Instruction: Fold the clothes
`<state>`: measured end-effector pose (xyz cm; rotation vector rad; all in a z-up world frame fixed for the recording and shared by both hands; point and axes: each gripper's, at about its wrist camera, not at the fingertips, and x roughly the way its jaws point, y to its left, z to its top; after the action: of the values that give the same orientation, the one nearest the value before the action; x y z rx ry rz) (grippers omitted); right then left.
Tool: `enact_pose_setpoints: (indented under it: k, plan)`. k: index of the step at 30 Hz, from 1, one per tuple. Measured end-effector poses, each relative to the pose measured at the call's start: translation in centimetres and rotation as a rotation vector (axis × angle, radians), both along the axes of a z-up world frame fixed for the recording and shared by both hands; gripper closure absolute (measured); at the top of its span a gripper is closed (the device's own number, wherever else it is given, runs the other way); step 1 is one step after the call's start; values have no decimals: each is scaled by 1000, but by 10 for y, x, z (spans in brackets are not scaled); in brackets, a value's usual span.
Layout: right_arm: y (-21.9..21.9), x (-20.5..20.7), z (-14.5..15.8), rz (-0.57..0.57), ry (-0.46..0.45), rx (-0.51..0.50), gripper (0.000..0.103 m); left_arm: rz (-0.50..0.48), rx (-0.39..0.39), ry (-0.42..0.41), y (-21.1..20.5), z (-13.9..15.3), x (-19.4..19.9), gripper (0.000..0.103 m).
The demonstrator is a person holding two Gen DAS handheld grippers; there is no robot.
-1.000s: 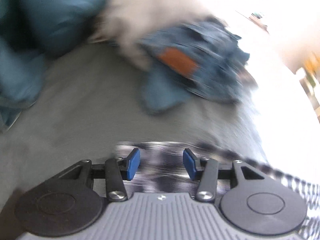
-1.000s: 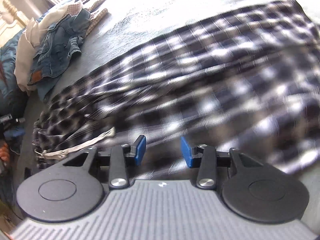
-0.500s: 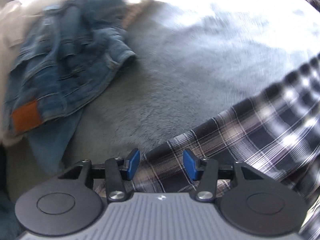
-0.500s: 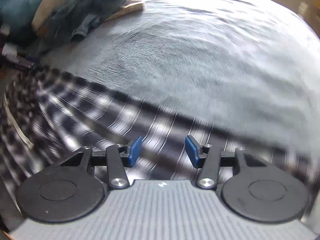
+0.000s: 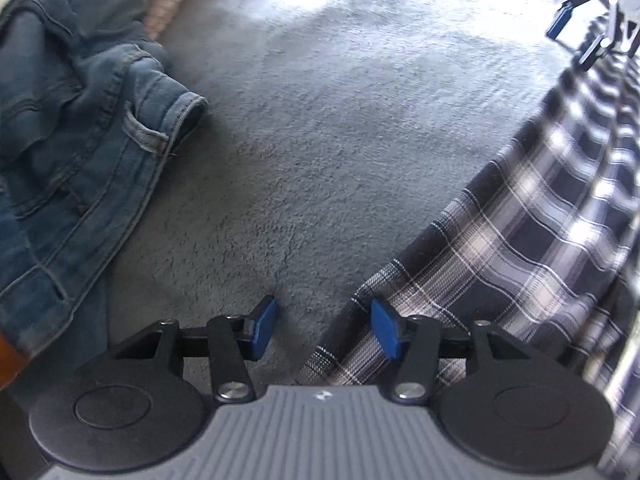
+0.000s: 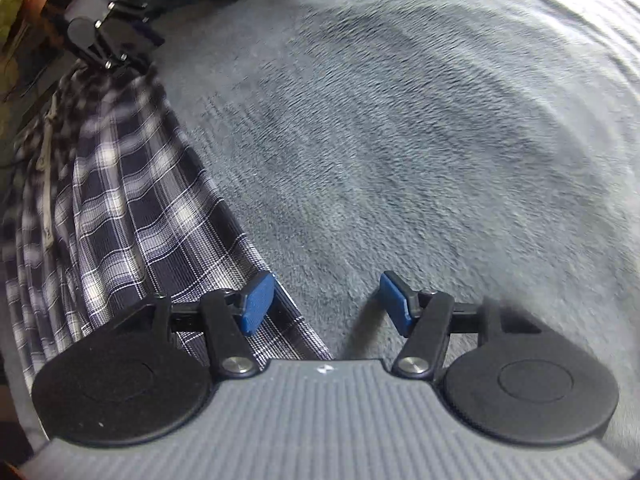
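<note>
Plaid garment (image 5: 532,240) lies spread along the grey blanket (image 5: 340,120), its long edge between my two tools. My right gripper (image 6: 326,300), jaws just widened, and left gripper (image 5: 324,330), parted and empty, should each straddle that hem squarely before pinching.

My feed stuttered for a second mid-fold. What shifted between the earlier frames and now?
Both hand-held grippers swung off the middle of the plaid garment to its long edge, one at each end. The right hand-held gripper has just been opening and straddles that edge; the left hand-held gripper widened slightly over the edge. Neither grips anything. The denim jacket and grey blanket lie as before.
</note>
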<state>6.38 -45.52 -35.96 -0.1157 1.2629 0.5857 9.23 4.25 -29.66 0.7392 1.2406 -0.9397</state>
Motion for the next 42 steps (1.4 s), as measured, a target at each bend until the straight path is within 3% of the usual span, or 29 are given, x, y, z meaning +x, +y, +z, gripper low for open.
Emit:
enact_pose_setpoints:
  k: [6, 11, 15, 17, 20, 30, 39, 42]
  plan:
    - [11, 13, -6, 92, 113, 40, 45, -105, -12, 81, 3, -1, 5, 59]
    - [20, 15, -11, 102, 140, 7, 47, -123, -28, 116, 9, -3, -3, 79]
    - [39, 3, -12, 170, 112, -88, 67, -126, -37, 79, 12, -7, -15, 86]
    - [46, -6, -11, 195, 96, -122, 80, -117, -46, 57, 14, -7, -20, 95]
    - [53, -13, -9, 198, 78, -143, 101, -110, -58, 26, 18, -3, -26, 97]
    - [46, -14, 23, 139, -75, -195, 102, 16, -90, -46, 21, 9, -11, 97]
    - [28, -1, 7, 57, -159, -239, 102, 74, -40, -123, 4, -7, -5, 96]
    - [29, -5, -5, 19, -196, -262, 101, 81, -6, -176, -2, -7, -12, 87]
